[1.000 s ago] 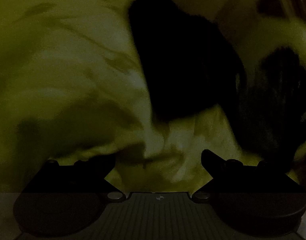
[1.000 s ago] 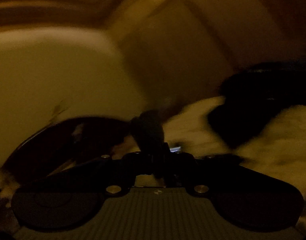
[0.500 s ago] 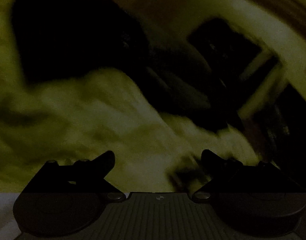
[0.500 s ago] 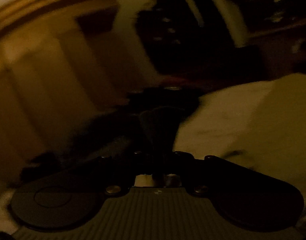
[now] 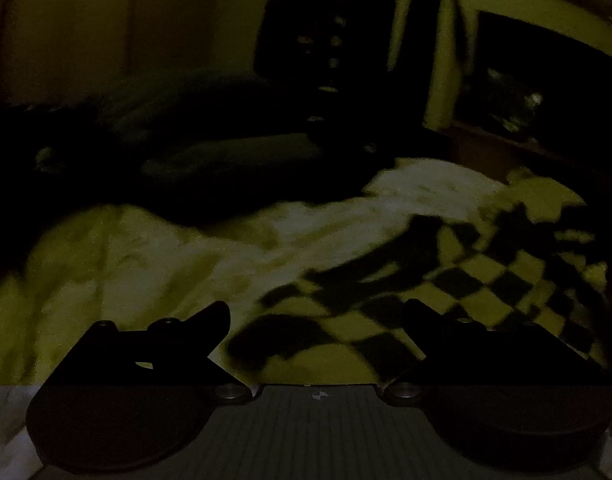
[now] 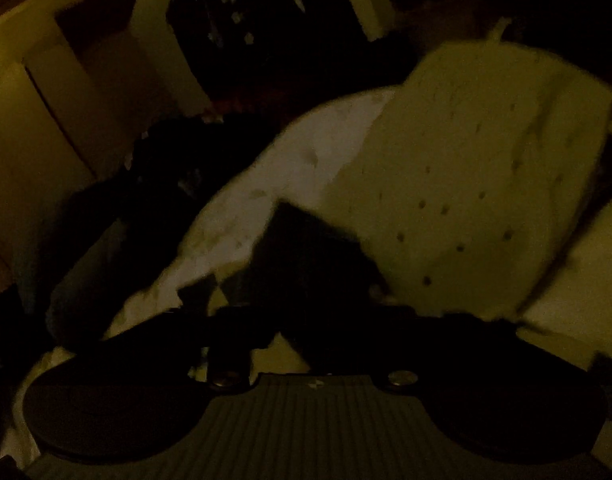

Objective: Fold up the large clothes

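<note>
The scene is very dark. In the left wrist view my left gripper [image 5: 317,312] is open and empty, its fingertips wide apart above a light rumpled cloth [image 5: 178,256] and a black-and-light checkered cloth [image 5: 477,280]. In the right wrist view my right gripper [image 6: 302,316] is shut on a dark piece of cloth [image 6: 306,264] that rises from between its fingers. Behind it lies a pale fabric with small dark dots [image 6: 465,184] on a white sheet [image 6: 266,184].
A heap of dark clothes [image 5: 210,152] lies beyond the light cloth in the left wrist view. A dark shelf or window [image 5: 333,48] and pale wall stand behind. In the right wrist view, pale cabinet panels [image 6: 66,92] stand at the left.
Both cameras have swung. The left view went from close cloth to the bed and the room. The right gripper has stayed shut on the dark cloth and now faces the dotted fabric.
</note>
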`<state>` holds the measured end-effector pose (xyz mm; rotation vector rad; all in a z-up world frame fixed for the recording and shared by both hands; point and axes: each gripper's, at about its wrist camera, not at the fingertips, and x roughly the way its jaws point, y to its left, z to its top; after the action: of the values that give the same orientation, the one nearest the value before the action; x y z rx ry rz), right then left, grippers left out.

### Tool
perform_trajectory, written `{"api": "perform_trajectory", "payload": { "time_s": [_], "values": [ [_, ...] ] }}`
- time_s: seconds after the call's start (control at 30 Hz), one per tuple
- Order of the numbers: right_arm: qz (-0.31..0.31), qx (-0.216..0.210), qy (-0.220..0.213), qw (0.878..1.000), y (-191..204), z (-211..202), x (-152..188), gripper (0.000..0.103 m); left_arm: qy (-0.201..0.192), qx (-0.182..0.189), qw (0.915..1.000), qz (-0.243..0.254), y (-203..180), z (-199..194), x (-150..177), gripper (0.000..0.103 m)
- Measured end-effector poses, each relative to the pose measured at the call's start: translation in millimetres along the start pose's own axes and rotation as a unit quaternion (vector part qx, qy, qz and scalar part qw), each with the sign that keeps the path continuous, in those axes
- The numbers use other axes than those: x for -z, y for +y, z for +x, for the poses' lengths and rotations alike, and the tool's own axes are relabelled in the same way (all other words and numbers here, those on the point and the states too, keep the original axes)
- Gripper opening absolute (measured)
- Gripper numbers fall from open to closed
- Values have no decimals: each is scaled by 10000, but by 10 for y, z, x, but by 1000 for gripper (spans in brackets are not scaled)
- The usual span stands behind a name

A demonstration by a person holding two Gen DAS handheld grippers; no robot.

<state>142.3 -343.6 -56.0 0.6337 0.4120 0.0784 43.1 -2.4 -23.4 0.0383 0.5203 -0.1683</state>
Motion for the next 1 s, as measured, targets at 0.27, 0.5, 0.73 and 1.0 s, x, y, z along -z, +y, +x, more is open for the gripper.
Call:
{"api": "perform_trajectory", "payload": {
  "time_s": [0.27, 0.5, 0.73, 1.0],
  "values": [
    [-1005, 148, 280, 9944, -190, -291, 88, 74, 1757, -272, 9812, 744, -270, 763, 478, 103],
    [-939, 59, 529, 9942, -823, -765, 311, 74, 1812, -151, 9822, 471, -159, 706, 410, 103],
    [-492, 146, 4, 9987, -1236, -1418, 89, 84, 1027, 253, 9887, 1066, -455, 88, 210, 103],
    [816, -95, 285, 9962, -1694, -1439, 71, 84, 1335, 1596, 9626, 1733, -1098, -233, 447, 103]
  ]
}}
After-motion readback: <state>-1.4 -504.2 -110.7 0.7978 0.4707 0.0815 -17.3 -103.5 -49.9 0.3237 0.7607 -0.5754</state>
